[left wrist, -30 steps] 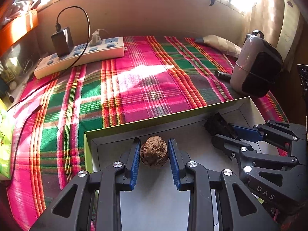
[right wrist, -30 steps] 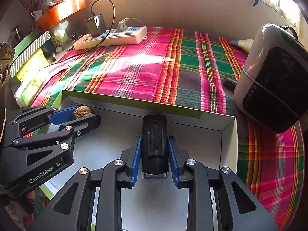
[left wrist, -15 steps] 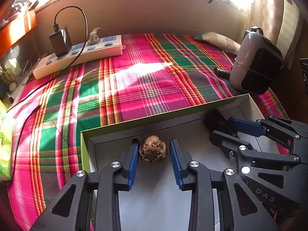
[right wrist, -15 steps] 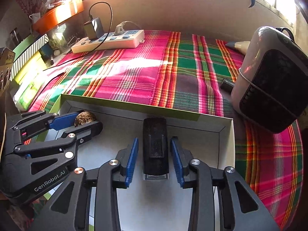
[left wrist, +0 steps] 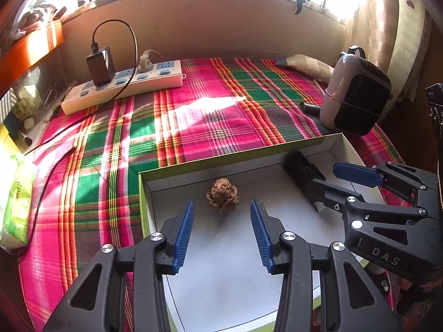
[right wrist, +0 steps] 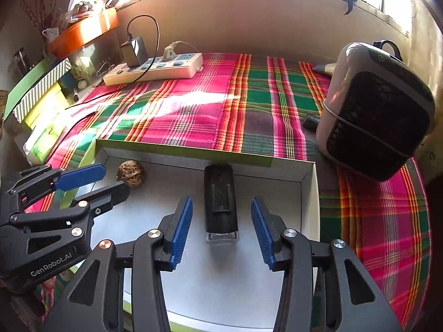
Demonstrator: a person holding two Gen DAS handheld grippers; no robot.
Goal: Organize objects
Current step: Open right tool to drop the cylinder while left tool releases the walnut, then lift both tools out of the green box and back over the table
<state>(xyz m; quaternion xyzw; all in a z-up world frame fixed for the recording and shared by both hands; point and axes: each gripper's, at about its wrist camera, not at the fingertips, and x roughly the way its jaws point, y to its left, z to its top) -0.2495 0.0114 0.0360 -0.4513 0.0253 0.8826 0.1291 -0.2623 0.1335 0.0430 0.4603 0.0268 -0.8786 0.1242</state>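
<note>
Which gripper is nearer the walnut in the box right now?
Left. The left gripper is open with the walnut just ahead of its fingertips. The right gripper is open around the black device, off to the walnut's right.

Brown wrinkled walnut (left wrist: pixel 222 198) lying loose on white floor of shallow green-edged box (left wrist: pixel 229 157), near far left corner. Black oblong stamp (right wrist: pixel 220 198) flat nearby, clear end toward camera.

A power strip (left wrist: pixel 124 87) and heater (left wrist: pixel 355 95) rest on plaid cloth (left wrist: pixel 193 116).
</note>
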